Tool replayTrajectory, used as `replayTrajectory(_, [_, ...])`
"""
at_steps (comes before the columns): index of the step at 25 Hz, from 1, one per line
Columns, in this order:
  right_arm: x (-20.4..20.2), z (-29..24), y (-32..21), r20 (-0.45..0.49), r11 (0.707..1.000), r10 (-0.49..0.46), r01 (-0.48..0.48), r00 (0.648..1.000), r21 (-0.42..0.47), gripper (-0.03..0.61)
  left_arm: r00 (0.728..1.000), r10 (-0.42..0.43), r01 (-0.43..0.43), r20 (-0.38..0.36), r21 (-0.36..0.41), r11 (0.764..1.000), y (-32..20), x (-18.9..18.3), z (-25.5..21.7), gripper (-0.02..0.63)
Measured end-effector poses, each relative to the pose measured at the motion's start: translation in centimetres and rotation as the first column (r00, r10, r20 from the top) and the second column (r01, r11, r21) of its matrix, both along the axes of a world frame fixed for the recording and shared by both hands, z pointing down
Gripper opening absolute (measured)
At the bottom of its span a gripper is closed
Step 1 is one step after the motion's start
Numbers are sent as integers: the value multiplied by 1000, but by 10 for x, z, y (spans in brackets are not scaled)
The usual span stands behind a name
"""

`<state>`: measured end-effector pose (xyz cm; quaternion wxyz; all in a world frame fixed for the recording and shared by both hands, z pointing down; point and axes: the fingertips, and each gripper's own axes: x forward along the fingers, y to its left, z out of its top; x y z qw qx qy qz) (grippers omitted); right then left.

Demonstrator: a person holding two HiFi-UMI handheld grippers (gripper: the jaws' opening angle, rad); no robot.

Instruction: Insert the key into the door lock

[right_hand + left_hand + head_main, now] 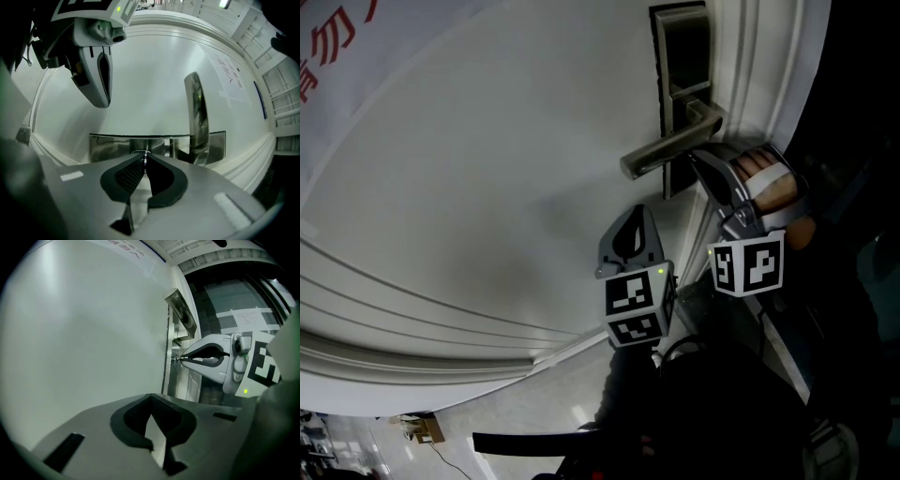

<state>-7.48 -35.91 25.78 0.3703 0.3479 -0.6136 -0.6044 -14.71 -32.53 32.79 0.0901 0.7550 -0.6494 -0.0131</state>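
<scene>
The left gripper [151, 396] hangs back, jaws together on nothing. The right gripper [145, 158] is pinched tight on the key [176, 359], whose tip sits right at the lock plate [112, 146] near the handle [197, 117] of the white door [487, 187]. I'd keep the blade square to the slot and push gently, no twisting until it seats

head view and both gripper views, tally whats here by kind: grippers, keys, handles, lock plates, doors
grey grippers with two fingers: 2 (left gripper, right gripper)
small silver metal key: 1
silver metal lever handle: 1
silver metal lock plate: 1
white door: 1
total: 6
</scene>
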Motion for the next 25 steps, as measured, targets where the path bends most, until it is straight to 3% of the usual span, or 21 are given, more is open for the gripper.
replayTrajectory(25, [0, 0, 2, -6, 1000, 4, -4, 1000, -12, 14, 1000, -4, 4, -16, -11, 1000, 6, 1, 2, 2])
